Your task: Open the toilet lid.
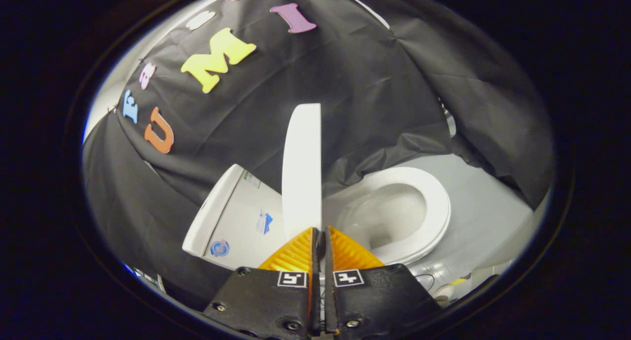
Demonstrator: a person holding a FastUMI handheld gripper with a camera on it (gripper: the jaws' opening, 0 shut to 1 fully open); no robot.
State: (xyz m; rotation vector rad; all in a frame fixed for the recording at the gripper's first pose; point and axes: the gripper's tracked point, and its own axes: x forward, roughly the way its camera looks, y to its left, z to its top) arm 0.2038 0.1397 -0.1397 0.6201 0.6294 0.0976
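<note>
Gripper [319,230] fingers pressed together w/ almost no gap; can't tell if anything is pinched between the tips. Toilet lid [301,167] stands raised, seen edge-on, rising at 12 o'clock straight from the fingertips. Seat [434,197] is down over the bowl [384,217], lying at approx 2 o'clock from the tips. Tank [236,217] sits at approx 10 o'clock, tilted in view. Grey floor [483,207] beyond the bowl, black cloth wall [345,84] behind.

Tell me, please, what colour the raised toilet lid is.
White, plain and unpatterned; the toilet lid shows edge-on in the gripper view, just ahead of the gripper.
</note>
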